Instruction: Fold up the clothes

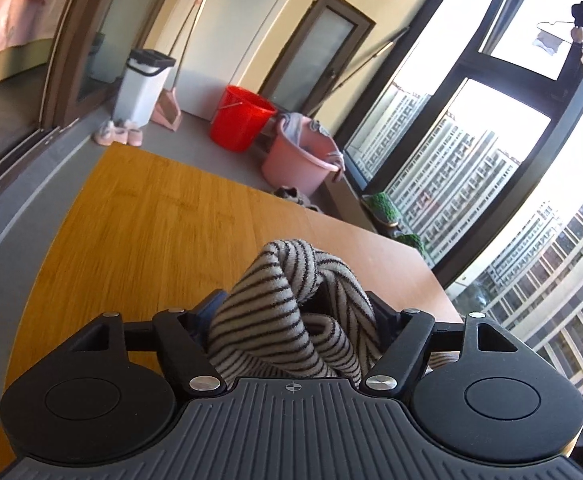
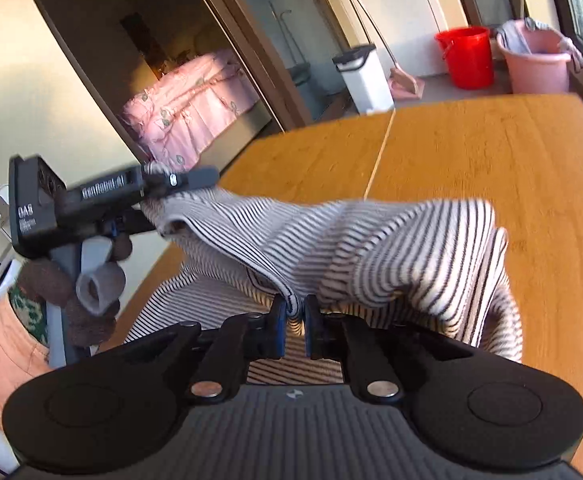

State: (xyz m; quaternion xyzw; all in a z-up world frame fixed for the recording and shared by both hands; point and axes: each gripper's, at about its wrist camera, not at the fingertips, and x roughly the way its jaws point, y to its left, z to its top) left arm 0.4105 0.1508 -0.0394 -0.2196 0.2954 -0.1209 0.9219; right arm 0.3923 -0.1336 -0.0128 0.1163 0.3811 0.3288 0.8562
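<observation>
Striped knit top (image 2: pixel 371 240) held aloft over wooden table (image 2: pixel 491 160), clamped by left gripper (image 2: pixel 179 184) and right gripper (image 2: pixel 295 312); lay flat next.

Lighting, as we see it: strong daylight through the windows (image 1: pixel 471 128), panes blown out — warm cast on the tabletop (image 2: pixel 491 152). Fisheye bending at the edges; motion blur on the striped garment (image 2: pixel 371 240) in the right wrist view.

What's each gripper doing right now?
Left gripper: shut on the striped shirt.
Right gripper: shut on the striped shirt.
</observation>
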